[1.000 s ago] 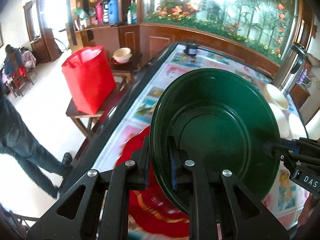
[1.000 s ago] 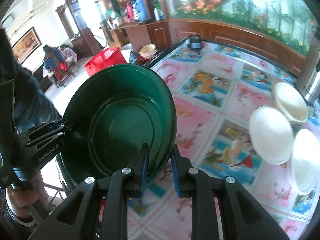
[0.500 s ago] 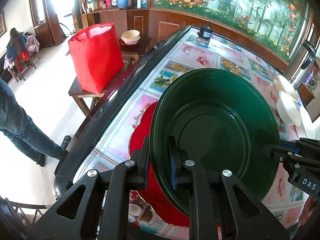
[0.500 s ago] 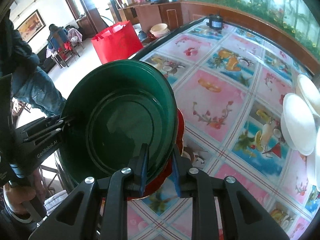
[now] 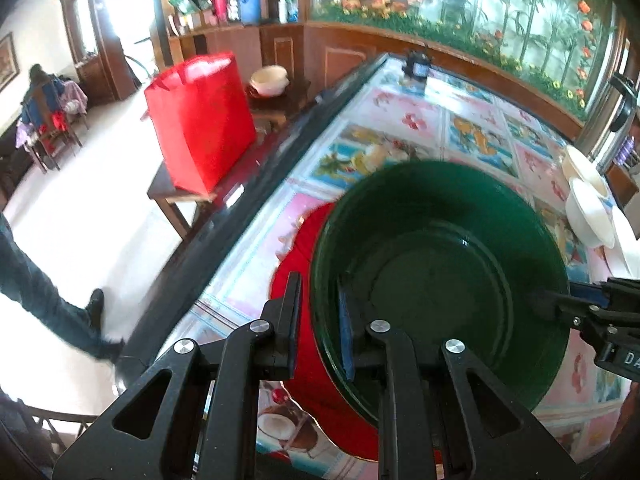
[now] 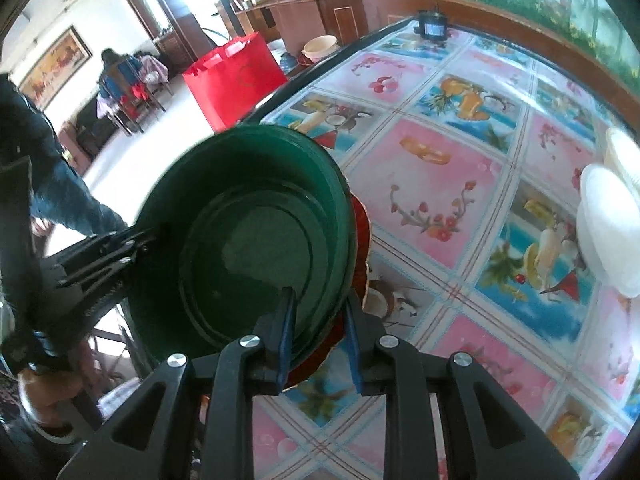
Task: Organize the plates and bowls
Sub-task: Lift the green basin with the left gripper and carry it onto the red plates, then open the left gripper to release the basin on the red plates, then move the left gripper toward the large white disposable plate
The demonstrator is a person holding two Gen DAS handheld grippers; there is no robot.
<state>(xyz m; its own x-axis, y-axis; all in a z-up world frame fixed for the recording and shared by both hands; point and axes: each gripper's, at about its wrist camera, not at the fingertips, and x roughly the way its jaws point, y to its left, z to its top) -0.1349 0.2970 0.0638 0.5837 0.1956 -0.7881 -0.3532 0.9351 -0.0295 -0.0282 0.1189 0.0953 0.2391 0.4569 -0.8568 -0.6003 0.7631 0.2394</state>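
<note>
Left wrist view, A: State bowl (image 5: 440, 280) location and grip.

B: Lower centre of frame, resting on the red plate (image 5: 288, 264) at the table (image 5: 420, 120) edge. The left gripper (image 5: 318, 320) is clenched on the near rim, 1 finger inside the wall and 1 outside. In the right wrist view, the right gripper (image 6: 318, 320) straddles the opposite rim. Its jaws have just been opening, and a gap shows beside the outer finger, so it is released.

A: Handling properties?

B: Judged stiff, light and glossy, probably hard plastic. The wall looks slippery. Take hold at the thin rim at 2 opposite points, which keeps it level.

A: Changes against the earlier frames?

B: 1 second ago the bowl hung above the table with both grippers clamped. It has since come down onto the plate. More plate now shows at its left. The 2 white bowls (image 6: 608, 224) at frame right are unmoved.
</note>
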